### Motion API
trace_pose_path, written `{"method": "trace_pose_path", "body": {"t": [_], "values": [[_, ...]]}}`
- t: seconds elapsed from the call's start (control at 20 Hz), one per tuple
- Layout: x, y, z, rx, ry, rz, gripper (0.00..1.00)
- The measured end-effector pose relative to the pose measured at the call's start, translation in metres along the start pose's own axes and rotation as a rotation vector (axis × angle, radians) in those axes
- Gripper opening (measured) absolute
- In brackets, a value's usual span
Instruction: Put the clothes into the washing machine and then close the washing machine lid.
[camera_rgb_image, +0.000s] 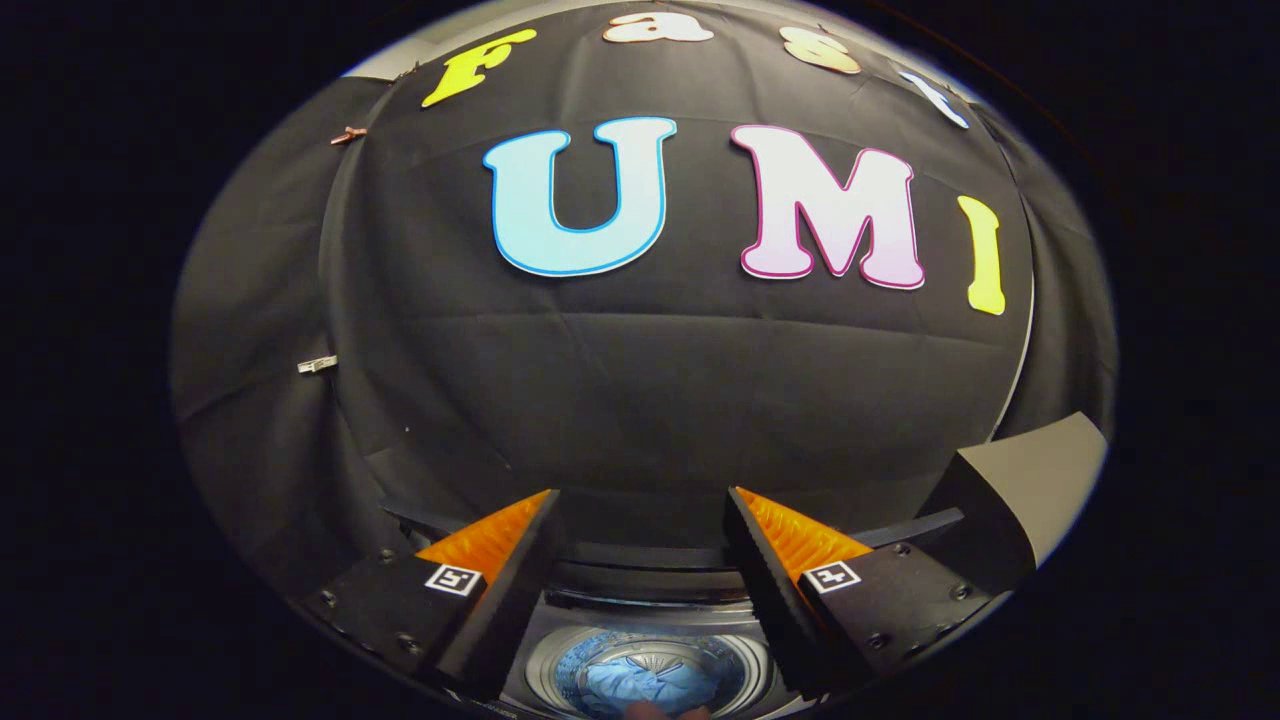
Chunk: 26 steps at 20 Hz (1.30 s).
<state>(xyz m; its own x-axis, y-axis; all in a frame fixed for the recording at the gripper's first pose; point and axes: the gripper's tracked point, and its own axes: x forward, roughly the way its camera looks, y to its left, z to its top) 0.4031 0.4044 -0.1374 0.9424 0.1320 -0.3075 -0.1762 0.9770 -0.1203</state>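
- The gripper (640, 505) points at the booth's black cloth wall (640, 380), its fingers spread apart with nothing between them.
- Below the fingers sits the washing machine (650, 612), its round drum open to view.
- Blue clothes (640, 685) lie bunched inside the drum, between and beneath the two fingers.
- A grey panel (1030, 480), which may be the raised lid, stands tilted to the right of the right finger.
- Two small clips (318, 365) hold the cloth at the left.

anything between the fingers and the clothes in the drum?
Nothing visible. The gripper is open and empty, fingers apart above the drum; the blue clothes lie inside, seen through the gap between them.
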Motion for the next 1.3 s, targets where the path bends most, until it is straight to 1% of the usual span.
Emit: {"method": "trace_pose_path", "body": {"t": [0.25,0.55,0.6,0.75,0.9,1.05,1.3], "values": [[-0.022,0.002,-0.015,0.006,0.003,0.008,1.00],[-0.044,0.006,-0.039,0.018,0.039,0.040,1.00],[-0.046,0.008,-0.048,0.024,0.060,0.048,1.00],[-0.049,0.008,-0.094,0.047,0.193,0.056,1.00],[-0.050,0.012,-0.116,0.130,0.225,0.077,1.00],[-0.056,0.013,-0.117,0.141,0.220,0.078,1.00],[-0.074,0.006,-0.090,0.122,0.139,0.059,1.00]]}}
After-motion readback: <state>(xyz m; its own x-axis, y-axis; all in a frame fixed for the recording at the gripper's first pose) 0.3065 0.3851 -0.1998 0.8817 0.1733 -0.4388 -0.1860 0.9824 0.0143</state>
